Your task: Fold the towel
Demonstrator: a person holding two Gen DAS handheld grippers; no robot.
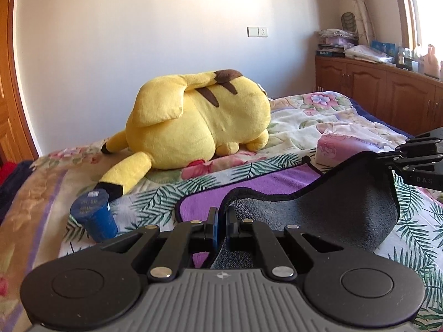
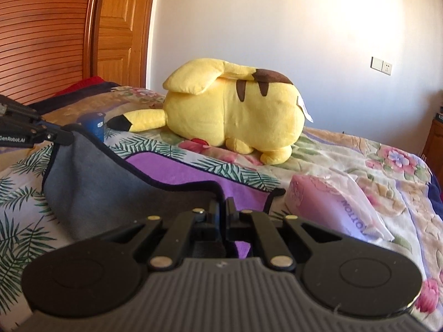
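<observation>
A big yellow plush toy (image 1: 199, 121) lies on its side far back on the floral bedspread (image 1: 299, 121). A blue cylindrical container (image 1: 94, 215) stands near left, just beside the plush's black-tipped ear. A pink tissue pack (image 2: 332, 207) lies to the right. Wooden cabinets (image 1: 382, 91) with stacked clutter line the far right wall.

Left claw (image 1: 220, 221), right claw (image 2: 224, 211): black linkage arms w/ silver rivets, ribbed grey base, blue pads.
</observation>
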